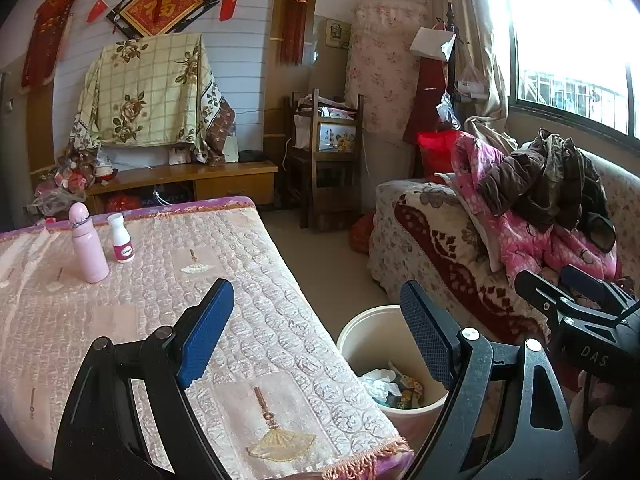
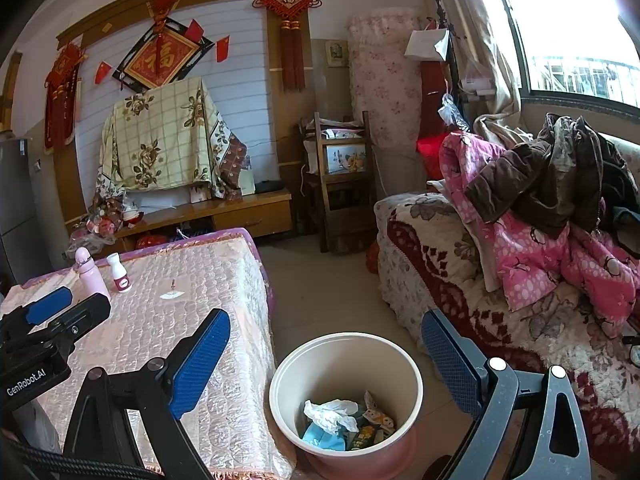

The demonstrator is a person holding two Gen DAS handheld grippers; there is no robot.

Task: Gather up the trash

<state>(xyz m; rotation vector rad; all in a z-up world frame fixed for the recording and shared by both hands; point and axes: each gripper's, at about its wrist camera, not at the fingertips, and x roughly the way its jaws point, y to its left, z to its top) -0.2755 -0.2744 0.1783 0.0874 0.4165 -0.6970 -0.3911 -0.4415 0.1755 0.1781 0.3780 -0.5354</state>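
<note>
1. Both the left gripper (image 1: 316, 332) and the right gripper (image 2: 326, 364) stand wide, holding nothing.
2. The trash bin (image 2: 412, 372), with tissue (image 2: 332, 412) inside, sits on the floor beside the table (image 2: 224, 320), directly below the right gripper, which is nearer.

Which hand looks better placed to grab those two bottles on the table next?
Probably the left. Its open, empty tongs hang over the table, where the pink bottle and white bottle stand. The right tongs, also open, hang over the bin.
</note>
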